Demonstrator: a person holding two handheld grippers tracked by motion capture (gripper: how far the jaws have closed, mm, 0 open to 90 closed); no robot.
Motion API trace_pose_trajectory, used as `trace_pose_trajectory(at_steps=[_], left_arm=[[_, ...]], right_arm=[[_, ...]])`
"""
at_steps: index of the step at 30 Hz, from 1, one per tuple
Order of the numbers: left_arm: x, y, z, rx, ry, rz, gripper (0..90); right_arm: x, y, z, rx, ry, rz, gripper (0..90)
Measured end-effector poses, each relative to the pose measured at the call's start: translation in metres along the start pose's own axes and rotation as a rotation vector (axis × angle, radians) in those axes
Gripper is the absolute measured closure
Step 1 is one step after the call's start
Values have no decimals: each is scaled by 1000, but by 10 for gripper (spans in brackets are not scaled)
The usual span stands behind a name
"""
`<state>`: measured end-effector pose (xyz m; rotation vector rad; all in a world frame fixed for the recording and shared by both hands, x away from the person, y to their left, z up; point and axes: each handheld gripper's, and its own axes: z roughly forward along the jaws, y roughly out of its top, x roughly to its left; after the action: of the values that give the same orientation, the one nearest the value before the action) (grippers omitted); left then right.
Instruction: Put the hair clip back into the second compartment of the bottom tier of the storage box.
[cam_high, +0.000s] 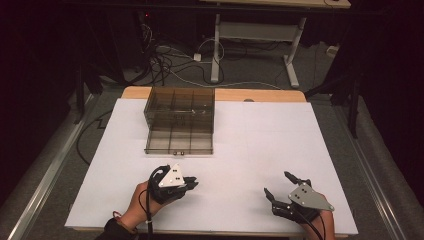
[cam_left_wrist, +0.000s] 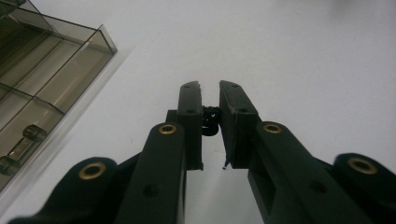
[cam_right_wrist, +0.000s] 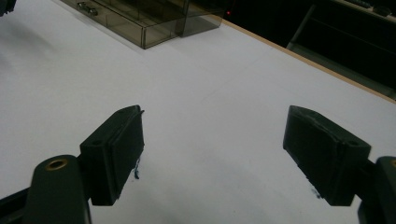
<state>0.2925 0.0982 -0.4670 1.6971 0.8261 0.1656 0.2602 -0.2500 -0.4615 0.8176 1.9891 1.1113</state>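
Desk (cam_high: 280, 150), covered w/ white sheet, carried a smoky clear drawer organiser (cam_high: 180, 117) ahead of the left gripper (cam_high: 192, 184), its lowest drawer (cam_high: 179, 142) pulled out toward the person. From the right gripper (cam_high: 280, 187) the box sat well off, ahead and to its left; in the right gripper view it lay far beyond the left jaw.

Left gripper: jaws narrow, nearly together, pinching a small black item (cam_left_wrist: 211, 122) between the pads; too small to tell what it was. The open drawer's divided compartments (cam_left_wrist: 32, 116) lay just left of that gripper, front corner near. Right gripper: jaws wide, nothing between them, low over bare sheet.

Likely step: carry the black bit to the drawer and drop it in. To do it well, probably: keep the pinch firm, lift clear of the drawer's front wall, centre over one compartment, lower inside before releasing so it can't bounce out. Right gripper could steady the box if it slid.
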Motion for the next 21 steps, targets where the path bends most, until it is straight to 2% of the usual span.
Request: trace_pose_trajectory(at_steps=[4,9,21], left_arm=[[3,5,-2,-14,1,-6,775],[2,10,-6,-28,3,5,775],[14,23,-15,-73,18,-12,776]], right_arm=[[0,0,-1,-10,-3,5,204],[0,0,-1,-10,-3,3,203],[1,0,0,-5,-2,1,200]])
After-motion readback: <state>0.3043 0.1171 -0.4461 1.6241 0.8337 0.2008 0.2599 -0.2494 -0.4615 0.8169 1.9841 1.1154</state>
